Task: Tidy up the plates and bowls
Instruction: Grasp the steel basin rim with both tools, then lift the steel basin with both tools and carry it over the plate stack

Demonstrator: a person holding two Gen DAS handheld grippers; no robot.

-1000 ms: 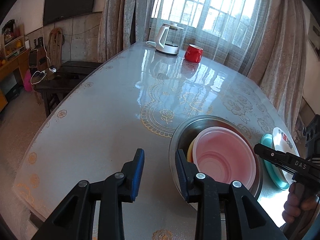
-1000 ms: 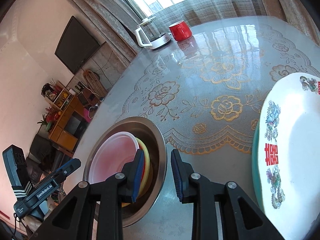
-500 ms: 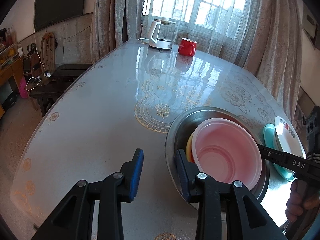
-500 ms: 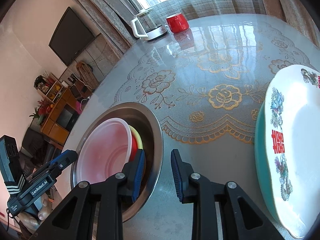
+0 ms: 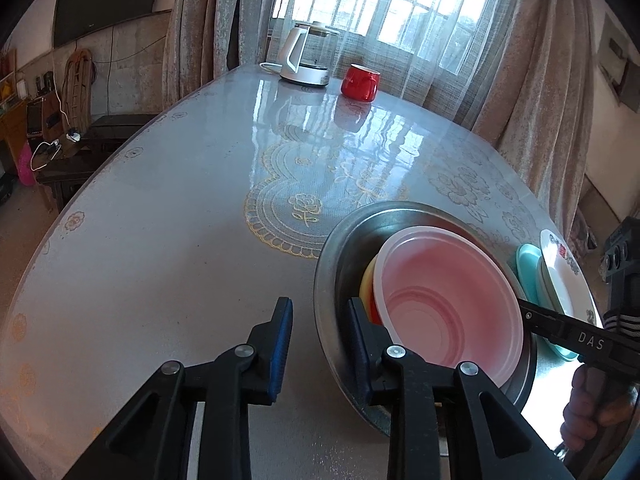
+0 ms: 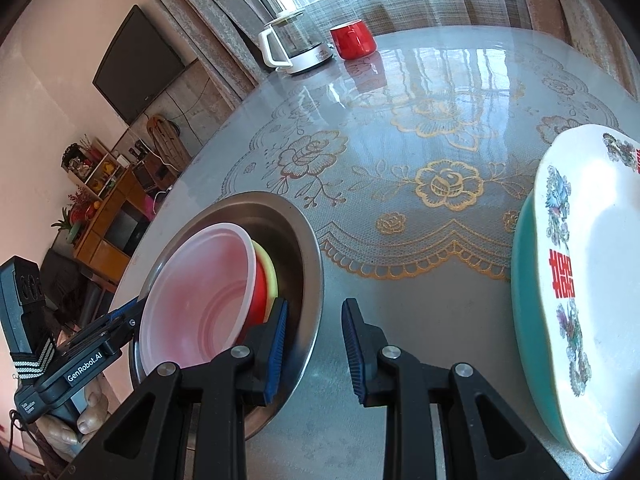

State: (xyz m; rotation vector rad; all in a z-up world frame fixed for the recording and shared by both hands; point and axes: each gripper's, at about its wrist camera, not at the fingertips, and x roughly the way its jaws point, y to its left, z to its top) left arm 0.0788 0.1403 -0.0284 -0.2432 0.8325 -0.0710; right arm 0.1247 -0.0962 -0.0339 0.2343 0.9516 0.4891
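A: Table [image 5: 160, 280] first. Glass-topped, lace cloth under the glass, curtains and window behind it.

B: Noted. Next largest?

A: Steel basin [image 5: 340, 248] near the front edge. Inside it a pink translucent bowl [image 5: 448, 304] nested over a yellow bowl [image 5: 366, 284] and a red one [image 6: 260, 288]. Beside the basin, apart from it, a white printed plate [image 6: 600, 264] stacked on a teal plate [image 6: 524, 280].

B: Tools?

A: Left gripper [image 5: 320, 344]: jaws straddle the basin's near rim, one finger outside on the table side, the other inside the wall against the stacked bowls. Jaws have just been closing; a gap to the outer pad remains, so not clamped yet. Right gripper [image 6: 314, 344]: same on the opposite rim, inner finger in the basin next to the bowls, outer finger over the table. Part open, pads not pressing the rim.

B: Obstructions?

A: Far end only: white kettle [image 5: 302, 62] and red mug [image 5: 359, 82], well apart from the basin.
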